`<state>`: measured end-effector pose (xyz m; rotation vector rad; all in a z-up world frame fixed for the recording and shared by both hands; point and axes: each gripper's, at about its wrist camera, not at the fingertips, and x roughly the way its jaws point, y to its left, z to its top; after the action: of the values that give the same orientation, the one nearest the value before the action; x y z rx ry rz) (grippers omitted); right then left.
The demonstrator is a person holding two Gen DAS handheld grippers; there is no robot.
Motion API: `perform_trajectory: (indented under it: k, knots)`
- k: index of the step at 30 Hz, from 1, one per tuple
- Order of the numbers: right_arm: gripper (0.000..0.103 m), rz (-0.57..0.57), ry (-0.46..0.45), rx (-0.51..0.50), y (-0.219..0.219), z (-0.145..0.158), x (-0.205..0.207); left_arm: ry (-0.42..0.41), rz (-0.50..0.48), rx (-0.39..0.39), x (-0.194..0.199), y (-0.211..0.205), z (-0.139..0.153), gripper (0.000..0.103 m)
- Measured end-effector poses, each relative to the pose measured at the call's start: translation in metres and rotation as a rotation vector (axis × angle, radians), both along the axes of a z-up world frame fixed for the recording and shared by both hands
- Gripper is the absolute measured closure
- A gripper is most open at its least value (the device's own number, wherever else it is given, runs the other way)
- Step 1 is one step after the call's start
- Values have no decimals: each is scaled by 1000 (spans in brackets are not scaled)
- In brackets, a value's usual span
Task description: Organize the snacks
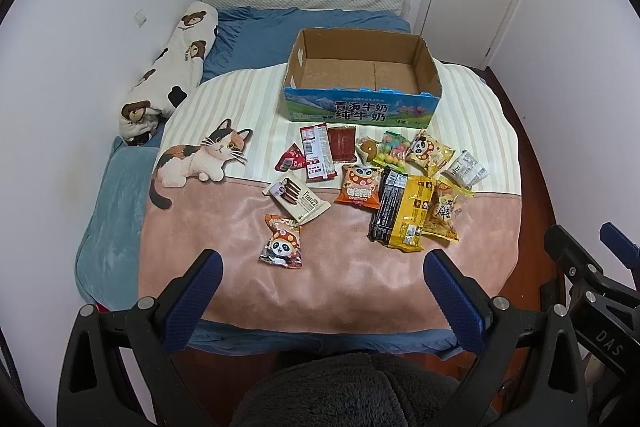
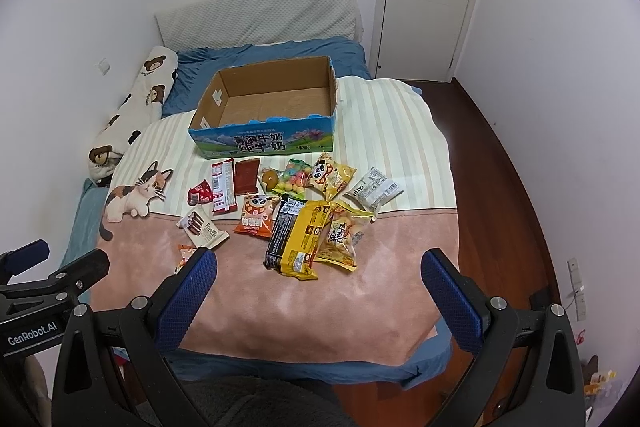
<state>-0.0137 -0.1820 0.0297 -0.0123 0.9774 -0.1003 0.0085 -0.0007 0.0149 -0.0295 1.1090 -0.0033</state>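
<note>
At the foot of a bed [image 1: 120, 227], the left claw [image 1: 320, 277] hangs level above the pink band of a blanket [image 1: 340, 275], its blue-padded fingers [image 1: 196, 291] spread wide and gripping nothing. The right claw [image 2: 318, 277] sits beside it at the same height, likewise spread and empty; its tips also show at the right edge of the left wrist view. A grey fleece-covered part of the person [image 1: 348, 387] fills the bottom of both views.

Nearest the left claw lies one orange panda packet [image 1: 282, 243], apart from the rest. Beyond it, about thirteen snack packets [image 2: 296, 211] are scattered across the blanket: a Franzzi wafer pack [image 1: 298, 201], a small red triangular pouch [image 1: 291, 159], two red flat packets side by side, an orange bag, a black bar overlapping a yellow bag [image 1: 414, 217], and several more touching or overlapping to the right.

One open cardboard milk box [image 1: 360, 109] stands upright behind them, nothing inside, just beyond the snacks. Bare pink blanket separates both claws from the snacks. A bear-print bolster [image 1: 168, 75] lies along the left wall; wooden floor [image 2: 500, 187] runs along the bed's right side.
</note>
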Motion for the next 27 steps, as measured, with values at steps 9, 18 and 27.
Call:
perform_trajectory:
  k: [9, 18, 27]
  knots:
    - [0, -73, 105, 45, -20, -75, 64, 20, 128, 64, 58, 20, -53, 0]
    - [0, -152, 332, 273, -38, -235, 162, 208, 159, 129, 140, 27, -168, 0]
    - [0, -220, 541, 252, -12, -368, 213, 361, 111, 153, 197, 23, -260, 0]
